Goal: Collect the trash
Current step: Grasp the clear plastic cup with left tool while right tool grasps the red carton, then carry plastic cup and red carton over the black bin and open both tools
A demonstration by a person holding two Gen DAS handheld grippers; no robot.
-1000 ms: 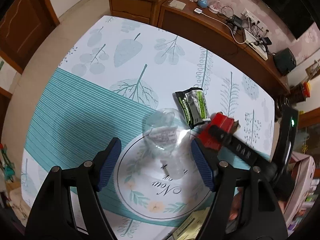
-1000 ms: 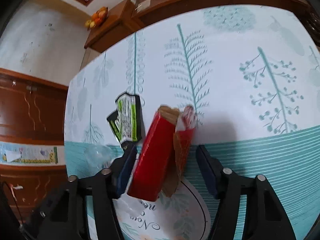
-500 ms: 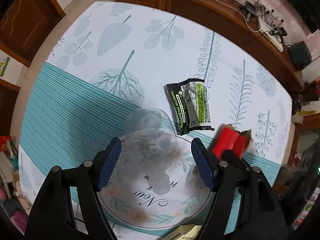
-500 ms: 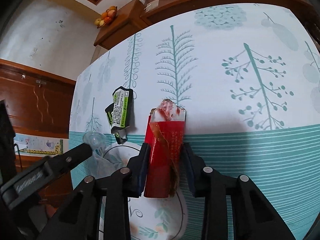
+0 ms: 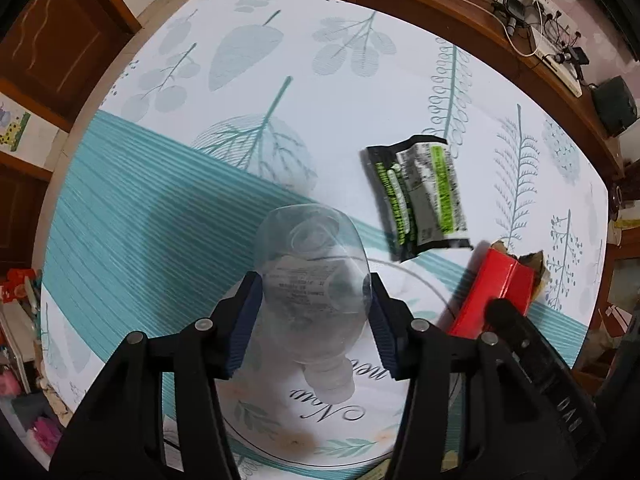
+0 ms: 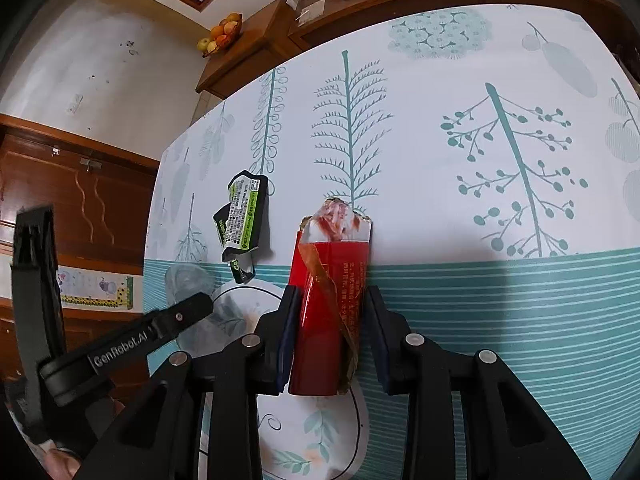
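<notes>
My left gripper is shut on a clear crumpled plastic bottle, its cap end pointing back at the camera. My right gripper is shut on a torn red carton, which also shows in the left wrist view. A black-and-green snack wrapper lies flat on the tablecloth between and beyond the two grippers; it also shows in the right wrist view. The bottle and left gripper appear at the left of the right wrist view.
The table wears a white and teal leaf-print cloth with a round printed emblem near the front. A wooden sideboard with cables and a power strip stands behind the table. A fruit bowl sits on a side cabinet.
Both grippers closed: the left jaws came in onto the clear bottle, and the right jaws finished clamping the red carton. The left camera moved in closer to the table.
</notes>
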